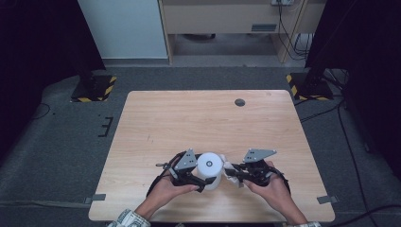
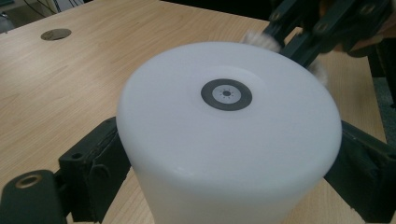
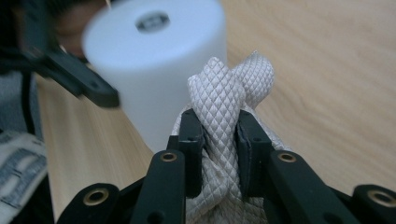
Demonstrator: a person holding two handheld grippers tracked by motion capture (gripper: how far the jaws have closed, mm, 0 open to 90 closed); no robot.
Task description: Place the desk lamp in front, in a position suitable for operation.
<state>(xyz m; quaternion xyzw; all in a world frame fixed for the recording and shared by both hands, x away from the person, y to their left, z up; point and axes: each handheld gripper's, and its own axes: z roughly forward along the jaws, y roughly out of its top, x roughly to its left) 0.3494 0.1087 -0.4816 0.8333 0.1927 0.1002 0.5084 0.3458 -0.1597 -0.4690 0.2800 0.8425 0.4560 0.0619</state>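
A white cylinder stands upright on the wooden counter, close to the near edge and about midway between the two near corners. Its flat top carries a small dark ring at the centre.

The left gripper comes at the cylinder from the left, held in the person's left hand. In the left gripper view its jaws sit one on each side of the cylinder's wall, pressed against it and pinching it.

The right gripper, held in the right hand, is just beside the cylinder on its right. In the right gripper view its jaws are closed on a bundle of white braided rope, which bulges up in a loop above the jaw tips, next to the cylinder; whether rope and cylinder touch cannot be told. In the high view the rope shows as a small white patch between the cylinder and the right gripper.

A dark round hole sits in the counter near its far edge, toward the far right corner.
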